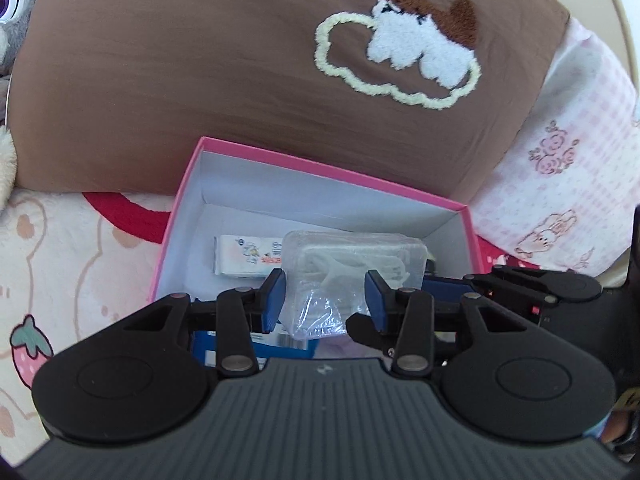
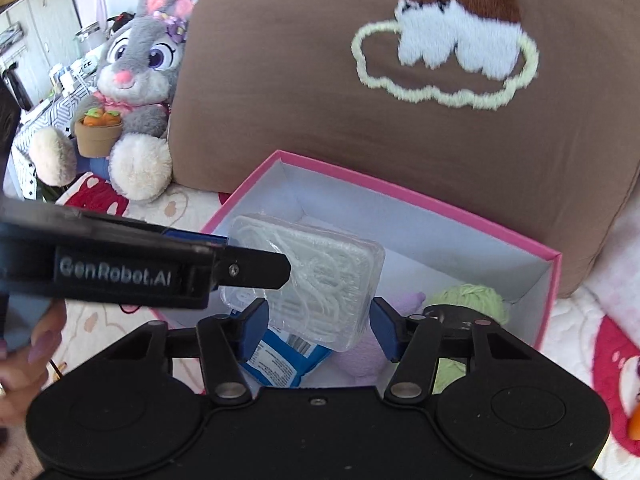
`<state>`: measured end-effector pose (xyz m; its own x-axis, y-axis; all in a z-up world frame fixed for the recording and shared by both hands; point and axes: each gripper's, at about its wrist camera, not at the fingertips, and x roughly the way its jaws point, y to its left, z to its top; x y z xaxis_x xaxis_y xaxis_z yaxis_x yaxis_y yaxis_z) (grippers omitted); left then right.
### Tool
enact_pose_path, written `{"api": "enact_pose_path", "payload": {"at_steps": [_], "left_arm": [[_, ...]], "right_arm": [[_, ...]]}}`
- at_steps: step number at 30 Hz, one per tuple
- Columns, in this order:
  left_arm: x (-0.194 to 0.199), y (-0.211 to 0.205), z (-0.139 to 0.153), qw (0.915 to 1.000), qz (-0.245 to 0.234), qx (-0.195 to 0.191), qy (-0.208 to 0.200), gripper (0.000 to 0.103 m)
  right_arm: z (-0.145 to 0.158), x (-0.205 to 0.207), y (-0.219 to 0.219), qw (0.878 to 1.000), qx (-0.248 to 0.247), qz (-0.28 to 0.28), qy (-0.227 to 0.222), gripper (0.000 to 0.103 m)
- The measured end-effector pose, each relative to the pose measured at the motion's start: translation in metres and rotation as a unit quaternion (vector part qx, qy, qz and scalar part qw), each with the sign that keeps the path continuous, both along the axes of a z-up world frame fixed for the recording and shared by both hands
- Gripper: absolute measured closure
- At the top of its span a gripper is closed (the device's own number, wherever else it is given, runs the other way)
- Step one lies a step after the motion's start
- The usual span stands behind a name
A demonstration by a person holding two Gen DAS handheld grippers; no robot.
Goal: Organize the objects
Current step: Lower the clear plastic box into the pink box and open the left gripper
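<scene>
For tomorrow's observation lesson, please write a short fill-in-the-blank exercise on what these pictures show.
1. The open box has a ____ rim.
2. The plush rabbit holds a pot of ____.
3. The clear plastic case is held over the box by the ____ gripper.
4. The big cushion behind the box is ____.

Missing words: pink; carrots; left; brown

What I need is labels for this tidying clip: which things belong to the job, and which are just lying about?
Job: pink box; clear case in the left tongs; blue packet; green yarn ball; white packet.
Lying about: plush rabbit; brown pillow; strawberry blanket.
</scene>
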<state>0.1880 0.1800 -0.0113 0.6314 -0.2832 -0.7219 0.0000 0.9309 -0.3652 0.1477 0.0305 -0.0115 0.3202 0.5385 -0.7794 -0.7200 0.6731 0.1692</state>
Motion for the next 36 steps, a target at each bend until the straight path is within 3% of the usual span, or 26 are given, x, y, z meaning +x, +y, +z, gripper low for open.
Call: {"api": "enact_pose_path", "payload": {"at_steps": [6,15,25,29,36], "left_arm": [[0.009,0.016,-0.025,0.9998,0.010,-0.006,0.015,0.061],[0.021,0.015,-0.046,0.9995,0.020,0.020,0.014,0.062],[0.022,0.009,-0.052,0.9981,0.029,0.055,0.002,0.064],[0.022,0.008,-0.056,0.9980,0.036,0.052,0.003,0.066],[0.018,0.006,-0.050,0.9955,0.055,0.075,-0.021,0.066]], "right_arm": [[-0.022,0.010,0.011,1.000,0.001,0.010,0.023,0.050],[-0.052,0.025,0.022,0.997,0.002,-0.006,0.071,0.052],[-0.064,0.027,0.028,0.996,0.006,-0.021,0.090,0.053],[-0.067,0.028,0.028,0.996,0.005,-0.028,0.089,0.054],[-0.070,0.030,0.031,0.995,0.009,-0.036,0.093,0.065]]}}
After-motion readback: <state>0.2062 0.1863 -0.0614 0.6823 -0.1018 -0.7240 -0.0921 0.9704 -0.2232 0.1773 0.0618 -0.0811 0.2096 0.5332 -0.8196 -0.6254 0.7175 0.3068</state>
